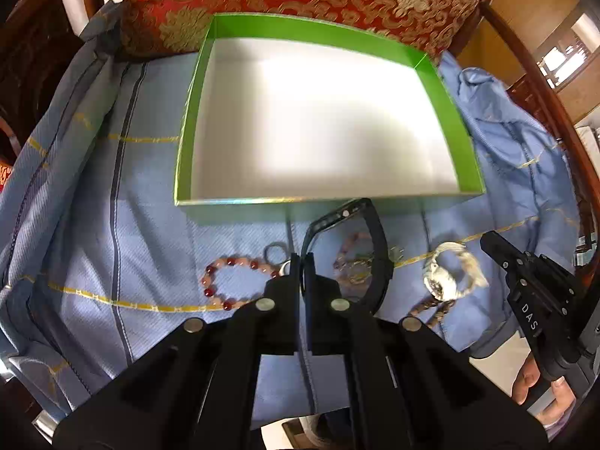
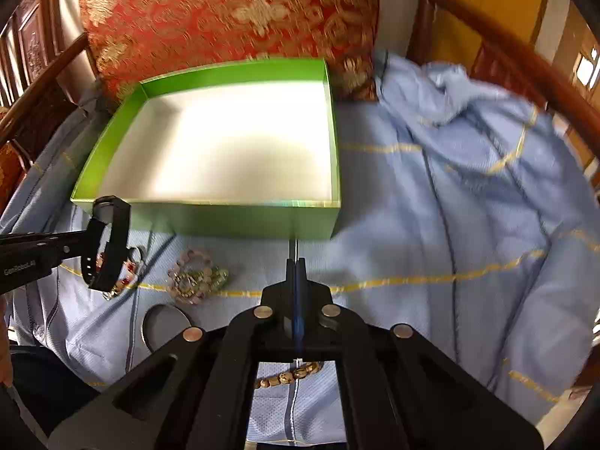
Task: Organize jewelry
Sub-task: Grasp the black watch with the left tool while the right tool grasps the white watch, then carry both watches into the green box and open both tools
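At lower centre, our left hand-held gripper [image 1: 302,258] is clenched on the black watch [image 1: 360,247], lifted before the green box [image 1: 195,112]. Our right hand-held gripper [image 2: 295,264] is clamped on a brown bead bracelet [image 2: 288,375] hanging beneath it.

Left tool [image 1: 302,262] clamped; right tool [image 2: 295,268] seemingly closed, both angled downward.

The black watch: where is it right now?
The black watch hangs from the shut left hand-held gripper, lifted just in front of the green box, above the bracelets; the right wrist view shows it at far left.
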